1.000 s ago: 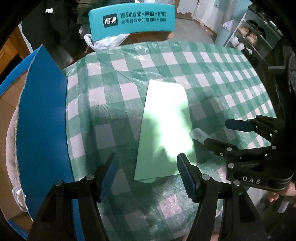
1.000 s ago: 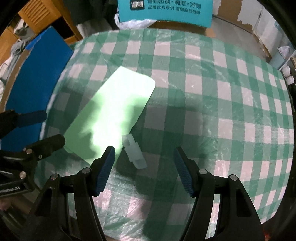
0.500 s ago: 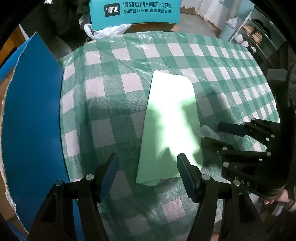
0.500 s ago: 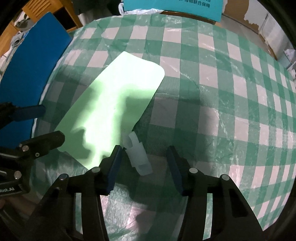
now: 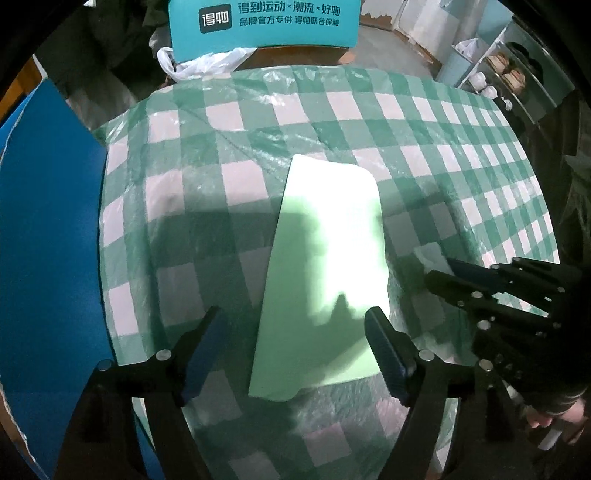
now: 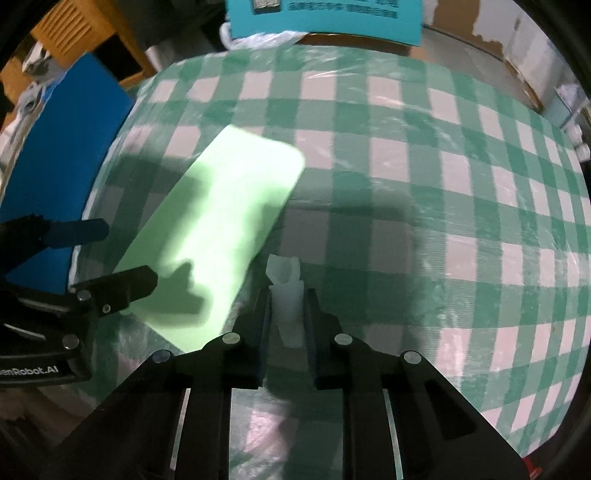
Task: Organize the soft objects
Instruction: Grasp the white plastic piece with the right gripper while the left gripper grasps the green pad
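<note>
Teal box (image 6: pixel 325 16) cut off by top edge; print blurred.

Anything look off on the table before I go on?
Nothing spilled or damaged. The green sheet lies flat, slightly askew to the checks of the tablecloth. The right claw is shut on the small translucent piece; the left claw is opening, empty.
</note>
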Motion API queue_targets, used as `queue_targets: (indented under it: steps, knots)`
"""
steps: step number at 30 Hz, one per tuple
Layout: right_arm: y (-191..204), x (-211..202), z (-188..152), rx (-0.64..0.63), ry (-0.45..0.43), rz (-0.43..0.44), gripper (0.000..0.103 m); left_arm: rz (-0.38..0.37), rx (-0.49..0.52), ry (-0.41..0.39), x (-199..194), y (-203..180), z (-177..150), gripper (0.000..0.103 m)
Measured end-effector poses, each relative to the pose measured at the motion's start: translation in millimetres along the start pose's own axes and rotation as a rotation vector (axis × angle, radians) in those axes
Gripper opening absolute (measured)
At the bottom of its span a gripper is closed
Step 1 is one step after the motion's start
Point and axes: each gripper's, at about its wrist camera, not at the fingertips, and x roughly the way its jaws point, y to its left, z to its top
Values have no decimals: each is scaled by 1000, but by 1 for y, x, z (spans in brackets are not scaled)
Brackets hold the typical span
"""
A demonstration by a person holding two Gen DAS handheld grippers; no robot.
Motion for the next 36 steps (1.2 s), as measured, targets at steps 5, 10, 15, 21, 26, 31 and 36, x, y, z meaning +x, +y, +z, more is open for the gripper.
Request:
queue_targets:
  steps: [5,10,15,21,26,31,36]
  knots:
    - [-20,-14,-1,32,-17,8,16,0,-30,26,13,-3,8,80]
    - [-20,-10,5,51,-31,20,16,-23,-63,27,21,-8,17,87]
    - [-28,-18,0,60,-41,30,16,45,4,33,32,-26,19,93]
    - [-29,-18,0,74,-49,38,16,84,77,39,41,-49,15,95]
    - [-32,-21,-1,84,-59,40,16,152,144,37,47,-62,11,96]
    - [-33,-24,-2,89,-66,39,16,167,159,11,43,-68,7,93]
    - [-33,-26,-2,92,-71,39,16,163,171,-16,34,-69,7,58]
